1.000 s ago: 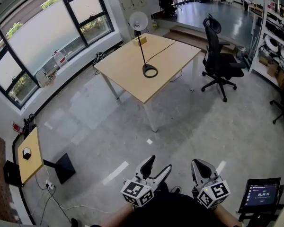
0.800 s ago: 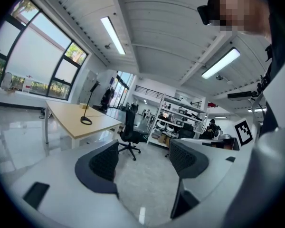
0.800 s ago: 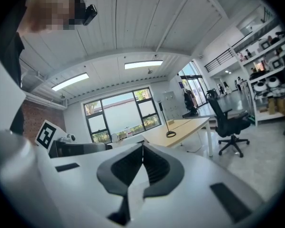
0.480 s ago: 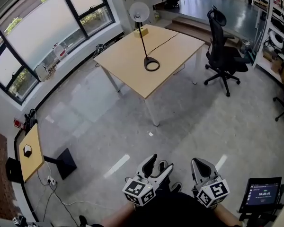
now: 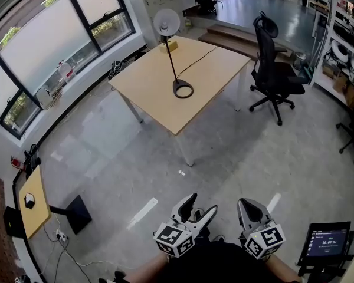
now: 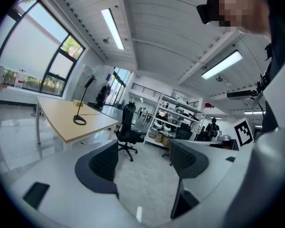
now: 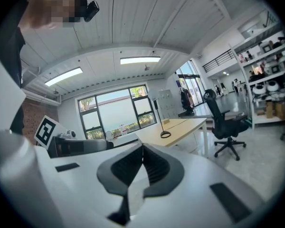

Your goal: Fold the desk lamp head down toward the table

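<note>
A desk lamp stands upright on the wooden table point(image 5: 206, 78) far ahead: round white head point(image 5: 166, 22), thin black stem, ring base point(image 5: 183, 89), with a black cord running back across the top. The left gripper view shows the lamp base point(image 6: 79, 120) far off, and the right gripper view shows the lamp base point(image 7: 165, 134) small and distant. My left gripper point(image 5: 201, 206) sits low near the person's body, jaws apart with nothing between them. My right gripper point(image 5: 248, 208) is beside it, pads pressed together and empty. Both are well short of the table, over the floor.
A black office chair point(image 5: 273, 75) stands right of the table. A small yellow box point(image 5: 169, 46) sits at the table's far edge. A side table point(image 5: 30, 200) and black stand lie at the left, a monitor point(image 5: 325, 242) at lower right, shelving point(image 5: 348, 40) along the right wall.
The table and lamp have shifted slightly left and nearer in the head view as the person moves forward. Both grippers hold the same pose at the bottom of the view.
</note>
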